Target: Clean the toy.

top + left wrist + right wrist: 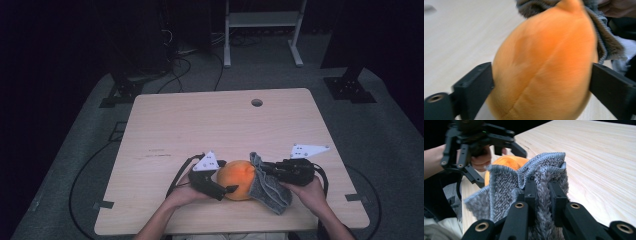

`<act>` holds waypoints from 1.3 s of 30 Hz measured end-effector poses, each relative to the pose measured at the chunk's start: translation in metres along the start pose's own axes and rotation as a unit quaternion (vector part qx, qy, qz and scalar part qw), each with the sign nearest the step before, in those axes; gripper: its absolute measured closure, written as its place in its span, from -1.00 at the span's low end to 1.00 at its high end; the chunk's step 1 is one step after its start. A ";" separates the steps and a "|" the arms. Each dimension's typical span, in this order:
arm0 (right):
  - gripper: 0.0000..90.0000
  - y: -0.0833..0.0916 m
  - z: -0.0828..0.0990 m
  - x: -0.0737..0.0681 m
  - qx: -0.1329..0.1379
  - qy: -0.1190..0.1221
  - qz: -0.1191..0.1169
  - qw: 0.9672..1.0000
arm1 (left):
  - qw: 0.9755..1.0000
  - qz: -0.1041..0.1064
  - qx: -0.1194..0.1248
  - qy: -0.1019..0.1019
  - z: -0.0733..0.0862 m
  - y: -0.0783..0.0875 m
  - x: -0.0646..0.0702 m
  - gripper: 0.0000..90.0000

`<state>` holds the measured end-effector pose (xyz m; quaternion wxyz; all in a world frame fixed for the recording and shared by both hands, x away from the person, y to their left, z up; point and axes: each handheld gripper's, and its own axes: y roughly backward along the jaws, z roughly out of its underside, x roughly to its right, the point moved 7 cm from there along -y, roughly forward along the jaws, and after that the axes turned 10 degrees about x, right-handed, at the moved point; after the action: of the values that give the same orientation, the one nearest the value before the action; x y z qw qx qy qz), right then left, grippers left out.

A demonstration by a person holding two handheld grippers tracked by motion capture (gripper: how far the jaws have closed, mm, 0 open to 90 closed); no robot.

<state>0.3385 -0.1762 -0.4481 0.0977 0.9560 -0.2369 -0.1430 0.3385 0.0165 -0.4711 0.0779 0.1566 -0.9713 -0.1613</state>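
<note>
Near edge of the light wooden worktop (165,125), high view: two forearms entering from below, one hand on each tool.

Left gripper (223,189): jaws spread wide, one on each side of the round orange plush ball (238,179). In the left gripper view, the orange plush ball (544,67) sits between the two black jaws, both of which meet its fuzzy sides at the flanks. Whether the pads press in or merely touch cannot be told; the picture is slightly blurred. Ball resting on the worktop, touching the cloth on its far side from the left jaws.

Right gripper (265,169): jaws closed tight on the grey fluffy microfibre cloth with stitched blue-grey edging (269,186). In the right gripper view, the two jaws of the right gripper (544,185) stand close together with a bunched fold of the grey cloth (506,187) pinched between them; the rest of the cloth fans out leftward and upward from the jaws, draped against the ball (510,161).

Beyond the cloth, right gripper view: left gripper (499,160) and the hand holding it, behind the ball.

Farther from both jaws: bare worktop, with a round cable hole (256,102) near the far edge.
</note>
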 end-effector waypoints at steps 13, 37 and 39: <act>0.75 -0.005 -0.050 -0.037 0.061 0.056 -0.038 0.996 | 0.994 -0.098 0.014 -0.050 -0.024 0.022 -0.006 -0.15; 0.75 -0.022 -0.034 -0.020 0.022 0.051 -0.016 0.998 | 0.995 -0.090 -0.009 -0.030 -0.014 0.010 0.000 -0.30; 0.75 -0.028 -0.027 -0.013 0.004 0.036 -0.021 0.999 | 0.998 -0.057 0.002 -0.029 -0.016 0.014 0.004 -0.40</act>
<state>0.3481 -0.1425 -0.4264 0.0998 0.9656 -0.2138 -0.1092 0.3342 0.0236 -0.4511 0.0398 0.2075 -0.9629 -0.1680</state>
